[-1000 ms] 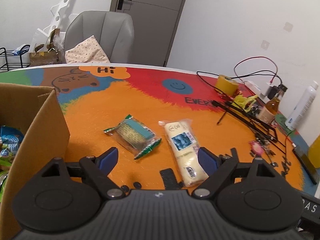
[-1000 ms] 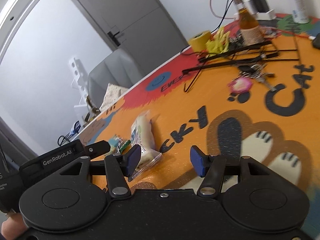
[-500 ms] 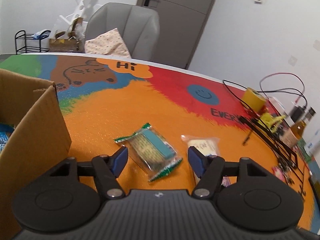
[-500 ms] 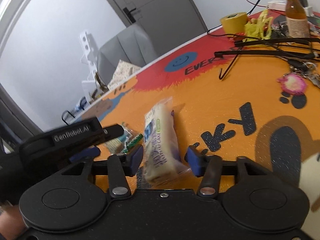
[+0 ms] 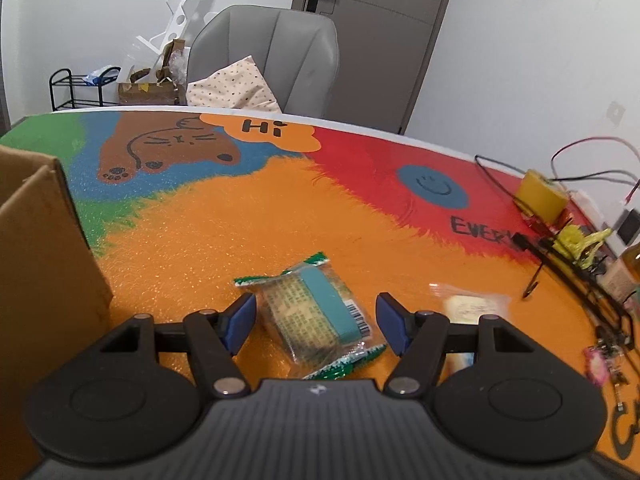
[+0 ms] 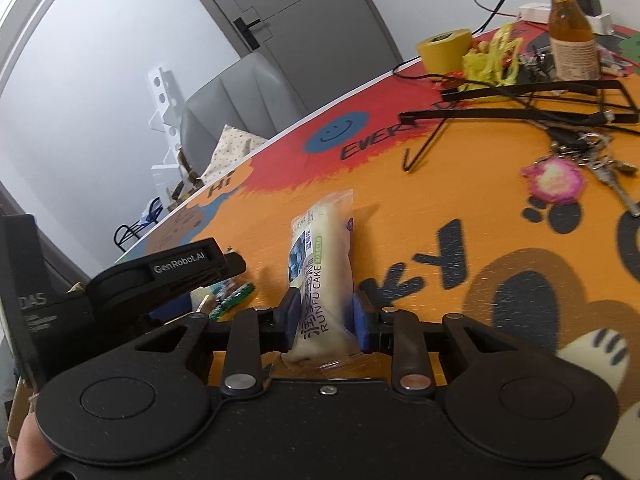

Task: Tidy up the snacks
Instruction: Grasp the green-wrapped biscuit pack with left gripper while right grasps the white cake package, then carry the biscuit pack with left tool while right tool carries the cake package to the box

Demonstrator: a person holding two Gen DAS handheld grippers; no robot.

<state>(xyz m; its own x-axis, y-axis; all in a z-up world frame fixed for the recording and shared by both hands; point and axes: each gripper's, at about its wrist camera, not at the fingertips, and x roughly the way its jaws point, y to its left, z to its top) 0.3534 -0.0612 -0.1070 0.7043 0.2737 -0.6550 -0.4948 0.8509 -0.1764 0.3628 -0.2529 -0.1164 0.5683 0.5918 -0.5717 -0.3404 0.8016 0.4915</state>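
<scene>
A green-and-teal wrapped snack [image 5: 316, 314] lies on the orange table mat between the fingers of my left gripper [image 5: 316, 322], which is open around it without touching. A long white cake packet [image 6: 322, 276] lies to its right; its far end shows in the left wrist view [image 5: 470, 306]. My right gripper [image 6: 325, 320] has its blue pads pressed on both sides of the near end of the cake packet. The left gripper body [image 6: 168, 276] shows at the left of the right wrist view, over the green snack [image 6: 234, 296].
A cardboard box [image 5: 36, 248] stands at the left. At the right of the table are a yellow tape roll [image 6: 444, 48], a brown bottle [image 6: 570, 36], black wire frames [image 6: 520, 100], cables and keys with a pink charm [image 6: 554, 180]. A grey chair [image 5: 264, 60] stands behind the table.
My left gripper moved forward and left until it straddled the green snack. My right gripper moved left onto the cake packet and closed on its near end.
</scene>
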